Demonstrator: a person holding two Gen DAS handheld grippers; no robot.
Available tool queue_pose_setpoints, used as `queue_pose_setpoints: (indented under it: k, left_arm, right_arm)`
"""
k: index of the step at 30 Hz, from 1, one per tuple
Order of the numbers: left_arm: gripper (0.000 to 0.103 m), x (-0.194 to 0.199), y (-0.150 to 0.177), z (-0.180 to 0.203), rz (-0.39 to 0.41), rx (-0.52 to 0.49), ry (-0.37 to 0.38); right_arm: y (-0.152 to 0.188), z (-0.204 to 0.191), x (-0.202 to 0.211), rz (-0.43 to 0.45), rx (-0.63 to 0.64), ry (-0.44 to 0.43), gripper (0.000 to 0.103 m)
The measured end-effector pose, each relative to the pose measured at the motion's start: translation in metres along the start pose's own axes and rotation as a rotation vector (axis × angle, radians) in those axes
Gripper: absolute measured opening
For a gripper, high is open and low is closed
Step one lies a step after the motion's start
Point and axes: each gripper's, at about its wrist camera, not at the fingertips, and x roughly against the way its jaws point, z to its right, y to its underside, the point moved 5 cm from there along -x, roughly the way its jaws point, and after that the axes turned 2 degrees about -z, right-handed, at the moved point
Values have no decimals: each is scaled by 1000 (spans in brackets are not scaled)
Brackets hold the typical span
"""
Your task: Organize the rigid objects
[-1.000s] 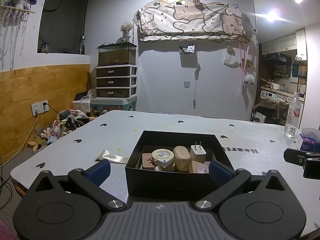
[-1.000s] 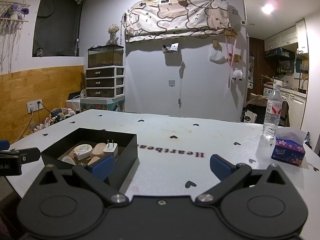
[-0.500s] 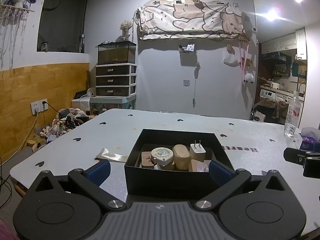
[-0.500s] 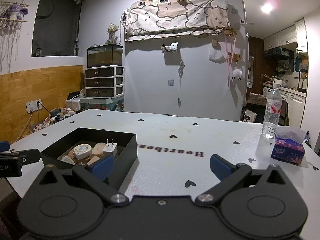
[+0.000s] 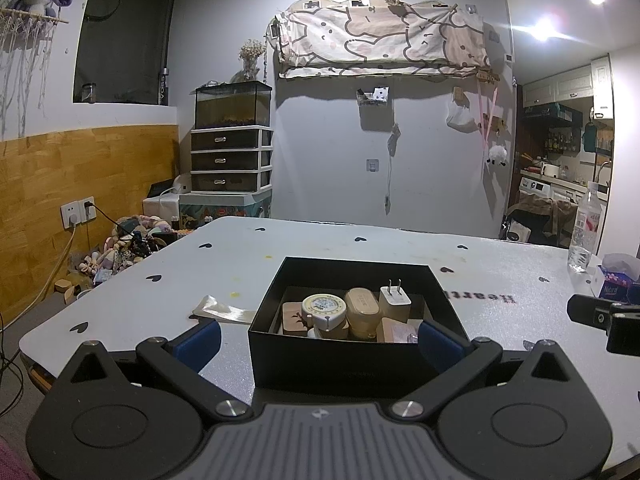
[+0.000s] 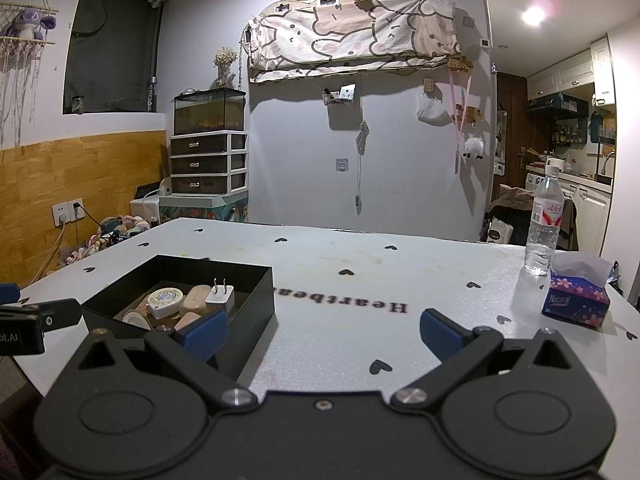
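Note:
A black open box (image 5: 332, 354) sits on the white table right in front of my left gripper (image 5: 318, 340). Inside lie a white plug adapter (image 5: 395, 300), a round cream tape measure (image 5: 324, 307), a tan oval case (image 5: 362, 307) and several small wooden pieces. The left gripper is open, its blue pads level with the box's near corners and holding nothing. In the right wrist view the same box (image 6: 256, 312) is at the left, just beyond the left blue pad of my open right gripper (image 6: 323, 332), which hovers over bare table.
A flat pale wrapper (image 5: 224, 313) lies left of the box. A water bottle (image 6: 544, 224) and a purple tissue pack (image 6: 576, 300) stand at the table's right. The table (image 6: 360, 272) carries black heart marks; its near-left edge drops to a cluttered floor.
Both views shift only slightly; the box sits a little lower and closer in the left wrist view. Nothing was taken or let go.

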Motion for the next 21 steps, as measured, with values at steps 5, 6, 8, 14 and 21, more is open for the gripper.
queue_pose_setpoints:
  k: [5,6,8,14,21]
  left_arm:
    - [103,0,0,0,-1,-1,0]
    - [103,0,0,0,0,-1,-1]
    - [103,0,0,0,-1,0,-1]
    - [103,-1,1,1,-2,-1,0]
    - [103,-1,1,1,-3,0,3]
  right_arm:
    - [0,0,0,-1,0,0,103]
    - [0,0,0,0,0,-1,103]
    - [0,0,0,0,0,-1,103]
    - [-1,0,0,-1,0,-1,103]
    - [1,1,0,-3,-1,-1,103]
